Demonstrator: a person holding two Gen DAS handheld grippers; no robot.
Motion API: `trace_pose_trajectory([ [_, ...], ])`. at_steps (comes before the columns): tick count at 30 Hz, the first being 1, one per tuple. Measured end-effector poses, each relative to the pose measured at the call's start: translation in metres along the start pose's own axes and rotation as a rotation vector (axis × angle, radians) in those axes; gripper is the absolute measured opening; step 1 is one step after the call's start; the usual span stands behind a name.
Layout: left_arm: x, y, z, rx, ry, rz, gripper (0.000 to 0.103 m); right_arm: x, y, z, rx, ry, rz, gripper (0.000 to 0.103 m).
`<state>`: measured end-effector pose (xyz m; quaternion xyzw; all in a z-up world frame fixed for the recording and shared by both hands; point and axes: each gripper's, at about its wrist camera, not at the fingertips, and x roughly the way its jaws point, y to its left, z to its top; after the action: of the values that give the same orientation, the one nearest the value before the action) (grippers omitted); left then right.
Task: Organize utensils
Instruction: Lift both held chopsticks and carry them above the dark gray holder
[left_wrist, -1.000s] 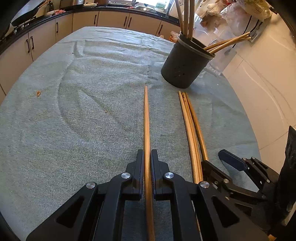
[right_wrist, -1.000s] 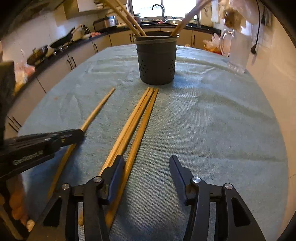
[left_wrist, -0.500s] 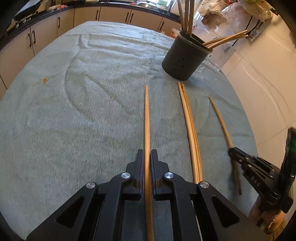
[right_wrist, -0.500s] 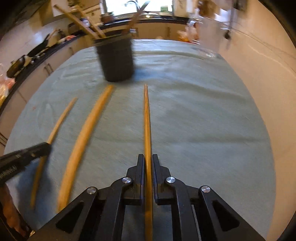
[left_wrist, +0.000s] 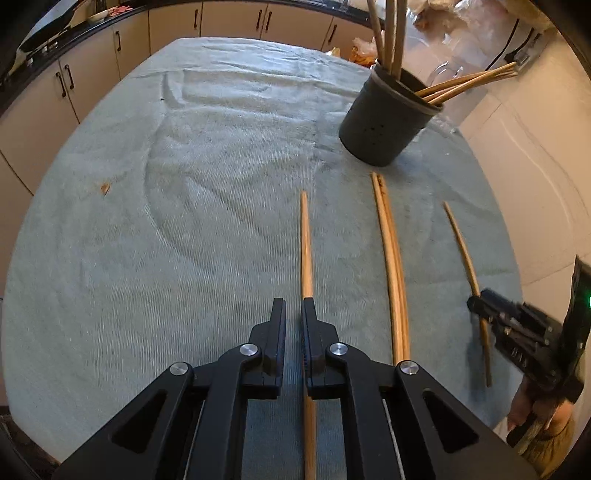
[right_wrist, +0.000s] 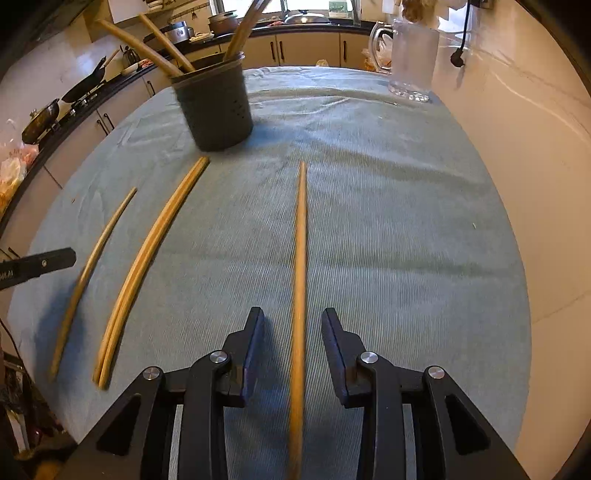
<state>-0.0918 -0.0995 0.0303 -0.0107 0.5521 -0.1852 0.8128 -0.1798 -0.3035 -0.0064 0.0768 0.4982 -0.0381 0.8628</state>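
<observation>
Each wrist view is a fisheye looking steeply down and forward along its own fingers, close above the teal tablecloth (left_wrist: 184, 258). The dark utensil holder (left_wrist: 384, 122) appears upper right in the left view and upper left in the right view (right_wrist: 218, 110); both share it, the cloth and the chopsticks lying between.

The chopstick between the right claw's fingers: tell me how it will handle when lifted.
The chopstick looks like thin straight wood, so probably stiff and light. It is long and slender, so gripped near one end it may pivot or droop. Lying loose on the ribbed cloth, it could roll if nudged.
</observation>
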Motion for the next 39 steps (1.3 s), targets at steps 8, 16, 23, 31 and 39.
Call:
trace_pose_trajectory([
  [8, 0.028, -0.007, 0.039, 0.041, 0.034, 0.06, 0.008, 0.029, 0.001, 0.054, -0.025, 0.021, -0.054, 0.031],
  [16, 0.039, -0.014, 0.05, 0.074, 0.019, 0.074, 0.016, 0.044, 0.015, 0.084, -0.042, -0.005, -0.086, 0.031],
  [23, 0.035, -0.009, 0.046, 0.031, 0.026, -0.058, 0.027, 0.044, 0.013, 0.083, -0.017, -0.035, -0.073, 0.031],
  [31, 0.034, -0.03, 0.041, 0.106, 0.01, -0.046, 0.041, 0.044, 0.013, 0.083, -0.024, -0.043, -0.069, 0.031],
  [39, 0.053, -0.055, 0.048, 0.235, 0.01, 0.019, 0.005, 0.053, 0.014, 0.098, -0.037, 0.017, -0.064, 0.018],
])
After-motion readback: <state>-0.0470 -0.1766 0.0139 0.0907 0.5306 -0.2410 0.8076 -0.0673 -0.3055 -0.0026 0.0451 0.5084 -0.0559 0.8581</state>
